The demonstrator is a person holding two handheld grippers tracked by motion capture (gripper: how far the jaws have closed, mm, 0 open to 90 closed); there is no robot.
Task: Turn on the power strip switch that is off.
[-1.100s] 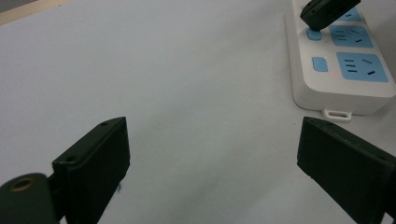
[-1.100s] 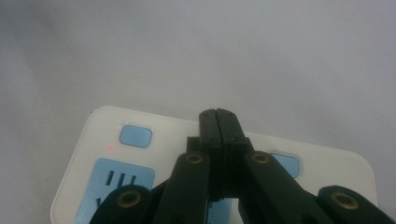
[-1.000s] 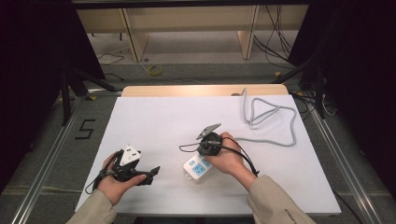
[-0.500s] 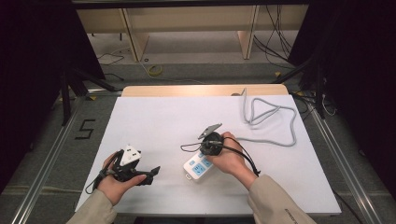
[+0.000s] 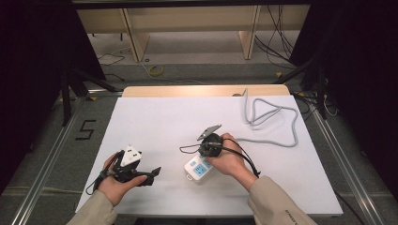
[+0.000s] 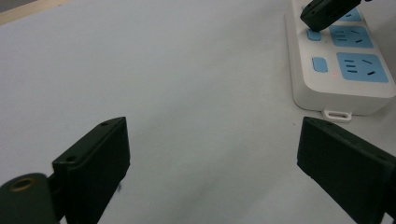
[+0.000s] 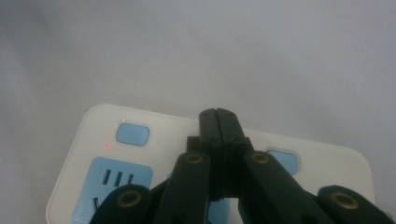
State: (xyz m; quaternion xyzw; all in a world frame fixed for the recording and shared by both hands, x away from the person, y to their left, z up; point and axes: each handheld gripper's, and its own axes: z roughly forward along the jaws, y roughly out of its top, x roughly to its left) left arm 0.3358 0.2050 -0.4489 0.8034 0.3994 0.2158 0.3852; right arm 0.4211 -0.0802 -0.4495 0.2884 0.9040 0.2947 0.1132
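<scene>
A white power strip [image 5: 197, 169] with blue sockets lies on the white table sheet [image 5: 155, 117], near the front middle. My right gripper [image 5: 204, 151] hangs over it with its jaws pressed together and nothing between them. In the right gripper view the shut jaw tips [image 7: 218, 115] sit over the strip [image 7: 93, 140] between two blue switch buttons [image 7: 132, 134]. A small red light [image 7: 107, 145] glows beside one. My left gripper [image 5: 151, 172] rests at the front left, open and empty. In the left gripper view [image 6: 212, 144] the strip [image 6: 345, 88] is at the upper right, with the right gripper's tip [image 6: 327, 11] at a blue button.
The strip's grey cable [image 5: 272, 122] runs in loops across the table's back right. A wooden edge [image 5: 206, 90] borders the far side. Shelving and loose cables stand on the floor beyond the table.
</scene>
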